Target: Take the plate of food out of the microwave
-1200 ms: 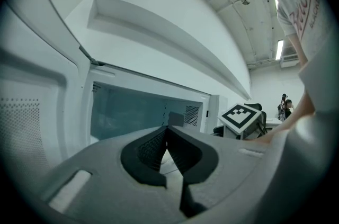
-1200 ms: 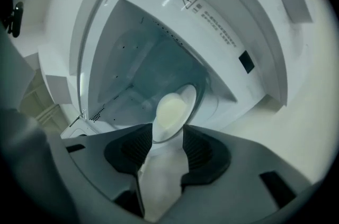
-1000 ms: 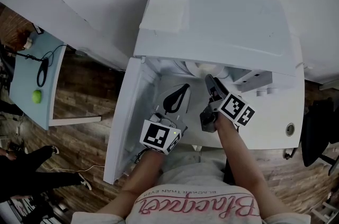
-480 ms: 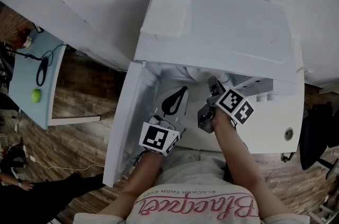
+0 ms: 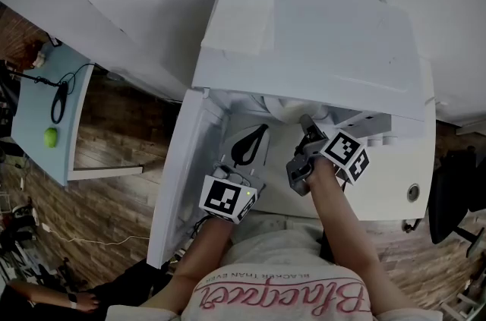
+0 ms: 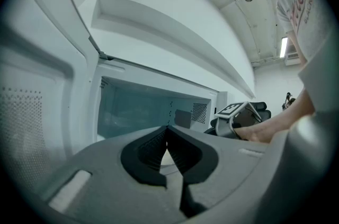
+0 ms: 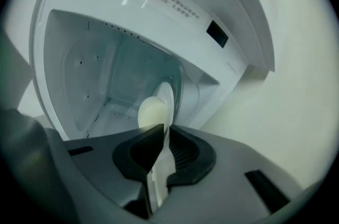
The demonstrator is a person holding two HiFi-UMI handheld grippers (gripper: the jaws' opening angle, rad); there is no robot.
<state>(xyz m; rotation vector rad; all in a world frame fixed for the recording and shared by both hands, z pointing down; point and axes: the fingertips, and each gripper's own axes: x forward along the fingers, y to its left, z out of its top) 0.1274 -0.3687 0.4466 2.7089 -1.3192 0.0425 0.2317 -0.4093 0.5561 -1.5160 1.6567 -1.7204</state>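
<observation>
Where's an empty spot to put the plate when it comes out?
The microwave top is bare right of the folded white cloth. The opening below is crowded: the right gripper, its jaws just closed onto the plate rim, and the left gripper fill the gap beside the open door.

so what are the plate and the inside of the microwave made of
Plate: probably white glazed ceramic, though melamine is possible; it has a thin, smooth, glossy edge. Microwave inside: it looks like white painted or enamelled metal; the walls are smooth with soft reflections and rows of small punched holes.
</observation>
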